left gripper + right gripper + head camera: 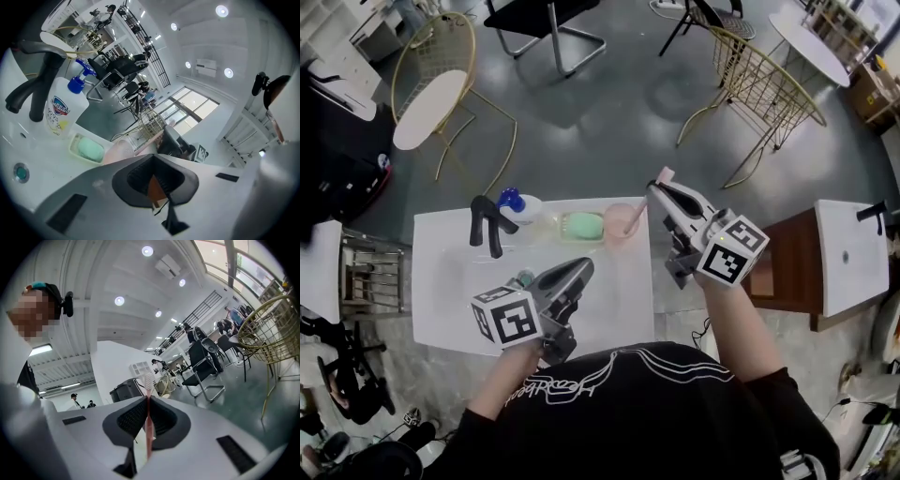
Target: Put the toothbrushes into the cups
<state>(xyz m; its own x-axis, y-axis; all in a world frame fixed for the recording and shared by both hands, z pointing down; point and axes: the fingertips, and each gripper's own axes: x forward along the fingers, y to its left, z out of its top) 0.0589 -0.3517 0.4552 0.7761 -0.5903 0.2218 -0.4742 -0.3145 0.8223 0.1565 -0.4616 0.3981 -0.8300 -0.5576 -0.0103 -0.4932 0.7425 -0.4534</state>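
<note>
The right gripper (pixel 656 188) grips a pink toothbrush (pixel 148 383) near the pink cup (pixel 622 220) at the table's (pixel 441 291) far edge. The left gripper (pixel 584 267) hovers over the table; its jaws are narrow and empty.

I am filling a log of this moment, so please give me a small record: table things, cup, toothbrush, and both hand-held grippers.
table: white, with black tap
bottle: blue pump, beside tap
soap: green, in dish, between bottle and cup
cup: pink, upright
toothbrush: pink, outside cup
right hand-held gripper: shut on toothbrush
left hand-held gripper: shut, nothing clearly held
</note>
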